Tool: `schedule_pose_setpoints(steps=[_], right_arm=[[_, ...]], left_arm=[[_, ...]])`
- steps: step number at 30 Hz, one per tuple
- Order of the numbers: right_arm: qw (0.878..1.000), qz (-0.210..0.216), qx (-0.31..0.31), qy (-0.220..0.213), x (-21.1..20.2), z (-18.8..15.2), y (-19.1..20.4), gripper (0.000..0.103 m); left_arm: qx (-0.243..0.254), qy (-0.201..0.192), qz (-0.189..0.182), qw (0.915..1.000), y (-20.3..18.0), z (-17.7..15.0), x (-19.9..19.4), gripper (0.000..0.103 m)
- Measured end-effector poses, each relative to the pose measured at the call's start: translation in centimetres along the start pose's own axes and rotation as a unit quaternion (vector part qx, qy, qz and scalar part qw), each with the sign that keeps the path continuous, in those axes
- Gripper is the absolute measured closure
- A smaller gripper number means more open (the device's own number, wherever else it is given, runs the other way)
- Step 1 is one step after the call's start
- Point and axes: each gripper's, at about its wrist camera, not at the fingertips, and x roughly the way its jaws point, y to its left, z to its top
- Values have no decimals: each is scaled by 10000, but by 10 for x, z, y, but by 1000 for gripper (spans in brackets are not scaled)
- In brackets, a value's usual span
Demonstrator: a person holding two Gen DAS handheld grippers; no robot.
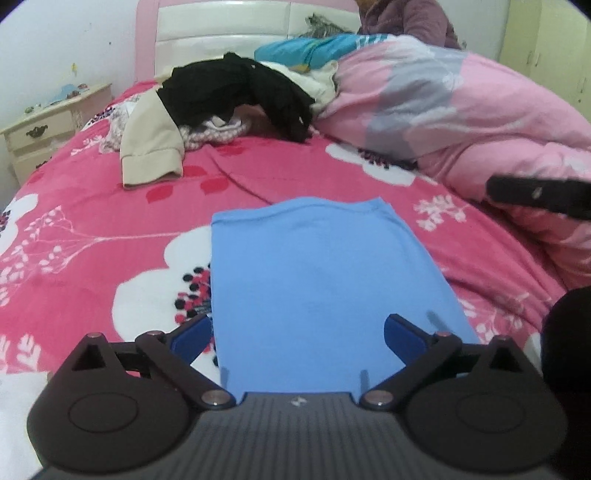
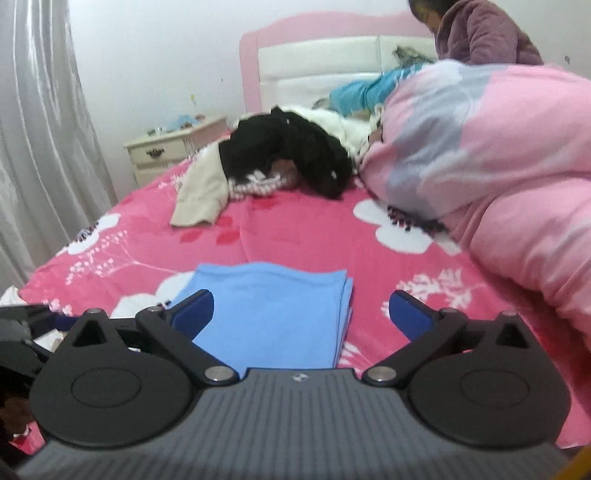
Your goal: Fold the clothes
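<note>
A light blue garment (image 1: 321,291) lies folded flat into a rectangle on the pink floral bedspread (image 1: 92,206). My left gripper (image 1: 297,334) is open and empty, just above the garment's near edge. In the right wrist view the same blue garment (image 2: 273,317) shows layered edges on its right side. My right gripper (image 2: 301,312) is open and empty, hovering over the garment's near right part. The right gripper also shows as a dark bar at the right edge of the left wrist view (image 1: 539,195).
A pile of unfolded clothes, black (image 1: 236,96) and beige (image 1: 151,147), lies near the headboard. A bunched pink quilt (image 1: 461,118) fills the right side. A person in purple (image 2: 480,33) sits at the head. A cream nightstand (image 1: 40,129) and a curtain (image 2: 40,147) stand at left.
</note>
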Motion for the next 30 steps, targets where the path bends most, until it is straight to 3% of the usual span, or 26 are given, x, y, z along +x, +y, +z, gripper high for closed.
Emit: schedule_pose_setpoints(steps=[4, 8, 13, 21, 30], right_arm=[[9997, 45, 219, -84, -15, -4, -4, 1], [9991, 152, 383, -18, -23, -12, -9, 1], [9973, -395, 437, 436, -2, -31, -5, 1], [9843, -406, 880, 1475, 36, -54, 1, 1], [9817, -471, 649, 1728, 33, -60, 14, 1]], left_arm=[[-156, 293, 20, 9994, -6, -3, 5, 2], [-183, 662, 435, 9967, -6, -8, 23, 2], [-65, 937, 1022, 9903, -3, -17, 41, 2], [-280, 1154, 975, 9881, 3, -24, 49, 2], [-436, 1212, 1140, 9851, 10, -26, 48, 2]])
